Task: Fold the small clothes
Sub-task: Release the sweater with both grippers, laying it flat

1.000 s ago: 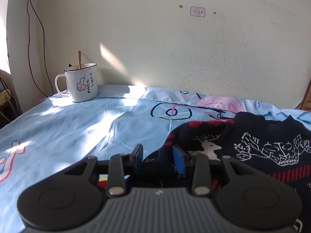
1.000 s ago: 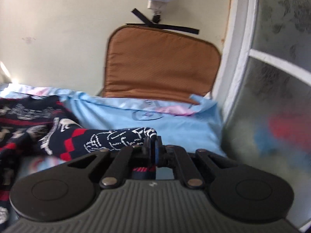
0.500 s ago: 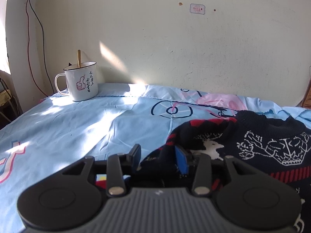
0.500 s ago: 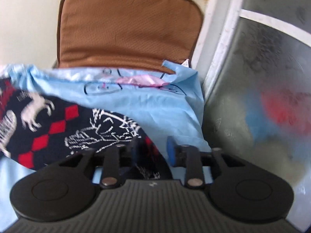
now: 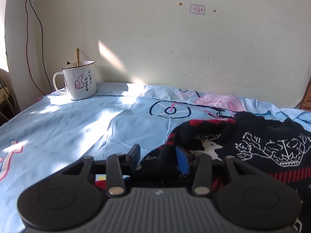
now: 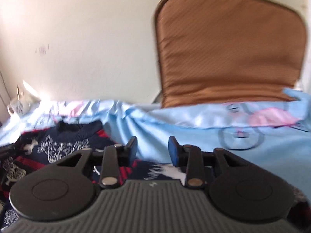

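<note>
A dark navy sweater (image 5: 252, 147) with white deer and red bands lies on the light blue bed sheet (image 5: 77, 126), collar toward the wall. My left gripper (image 5: 157, 151) rests low at its left edge. Its jaws stand apart around a raised fold of the knit, and the left finger (image 5: 134, 153) looks just clear of it. In the blurred right wrist view the sweater (image 6: 64, 145) lies to the left and under the tool. My right gripper (image 6: 153, 145) hovers over its right edge. Its jaws are closing with nothing pinched; only sheet shows through the gap.
A white enamel mug (image 5: 80, 81) with a stick in it stands at the far left by the wall, and cables (image 5: 29, 38) hang behind it. A brown cushion (image 6: 229, 48) leans on the wall at the far right. The sheet (image 6: 252, 145) is wrinkled there.
My right gripper was shut on the sweater sleeve, let it go and opened, then swung left toward the sweater body. My left gripper's jaws widened a little; that hand stayed put.
</note>
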{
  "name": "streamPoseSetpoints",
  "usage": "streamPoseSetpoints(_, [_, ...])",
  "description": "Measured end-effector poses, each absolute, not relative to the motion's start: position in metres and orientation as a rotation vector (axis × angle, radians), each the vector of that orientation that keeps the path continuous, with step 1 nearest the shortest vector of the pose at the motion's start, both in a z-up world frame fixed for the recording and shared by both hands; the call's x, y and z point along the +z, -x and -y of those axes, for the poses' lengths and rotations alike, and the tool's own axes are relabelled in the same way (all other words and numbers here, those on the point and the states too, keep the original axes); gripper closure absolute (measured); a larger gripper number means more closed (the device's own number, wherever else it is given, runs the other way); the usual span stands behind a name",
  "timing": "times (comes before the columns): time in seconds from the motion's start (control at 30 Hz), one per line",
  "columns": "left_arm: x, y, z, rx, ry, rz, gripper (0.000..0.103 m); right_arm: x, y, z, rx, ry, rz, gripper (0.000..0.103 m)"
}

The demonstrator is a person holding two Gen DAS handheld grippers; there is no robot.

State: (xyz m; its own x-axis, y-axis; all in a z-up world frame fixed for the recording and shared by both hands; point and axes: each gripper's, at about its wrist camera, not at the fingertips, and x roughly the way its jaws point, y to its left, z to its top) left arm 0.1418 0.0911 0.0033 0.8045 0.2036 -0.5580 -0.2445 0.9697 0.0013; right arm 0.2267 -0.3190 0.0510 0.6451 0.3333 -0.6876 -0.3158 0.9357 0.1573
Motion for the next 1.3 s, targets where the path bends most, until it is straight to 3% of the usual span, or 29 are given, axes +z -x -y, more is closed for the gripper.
streamPoseSetpoints(0.13, [0.003,-0.141,-0.092,0.232,0.084,-0.587,0.063,0.035,-0.205,0.294,0.455,0.092,-0.853,0.070])
streamPoseSetpoints(0.33, [0.003,-0.142,-0.088,0.213,0.067,-0.588,0.056,0.039,-0.194,0.290,0.455,0.192,-0.781,0.073])
streamPoseSetpoints(0.37, [0.003,-0.142,-0.088,0.211,0.067,-0.588,0.055,0.038,-0.198,0.288,0.451,0.201,-0.780,0.071])
streamPoseSetpoints(0.43, [0.003,-0.142,-0.089,0.209,0.072,-0.588,0.055,0.033,-0.211,0.285,0.432,0.213,-0.778,0.056])
streamPoseSetpoints(0.5, [0.003,-0.142,-0.089,0.207,0.075,-0.588,0.054,0.029,-0.221,0.289,0.443,0.156,-0.814,0.056])
streamPoseSetpoints(0.63, [0.003,-0.142,-0.089,0.205,0.074,-0.589,0.054,0.028,-0.206,0.279,0.469,0.222,-0.768,0.091])
streamPoseSetpoints(0.73, [0.003,-0.142,-0.089,0.206,0.069,-0.589,0.053,0.034,-0.188,0.267,0.442,0.371,-0.649,0.095])
streamPoseSetpoints(0.87, [0.003,-0.143,-0.088,0.204,0.065,-0.593,0.052,0.041,-0.210,0.266,0.314,0.471,-0.516,0.095])
streamPoseSetpoints(1.03, [0.003,-0.143,-0.088,0.204,0.066,-0.593,0.052,0.001,-0.259,0.257,0.303,0.454,-0.651,0.095])
streamPoseSetpoints(1.17, [0.003,-0.143,-0.088,0.200,0.070,-0.594,0.051,0.000,-0.257,0.258,0.301,0.464,-0.627,0.094])
streamPoseSetpoints(1.2, [0.002,-0.143,-0.088,0.199,0.071,-0.595,0.050,0.004,-0.254,0.262,0.293,0.446,-0.628,0.091])
streamPoseSetpoints(1.23, [0.002,-0.143,-0.088,0.199,0.071,-0.595,0.050,0.010,-0.251,0.267,0.275,0.418,-0.623,0.081])
streamPoseSetpoints(1.3, [0.002,-0.143,-0.089,0.199,0.071,-0.595,0.050,0.023,-0.241,0.278,0.252,0.345,-0.607,0.077])
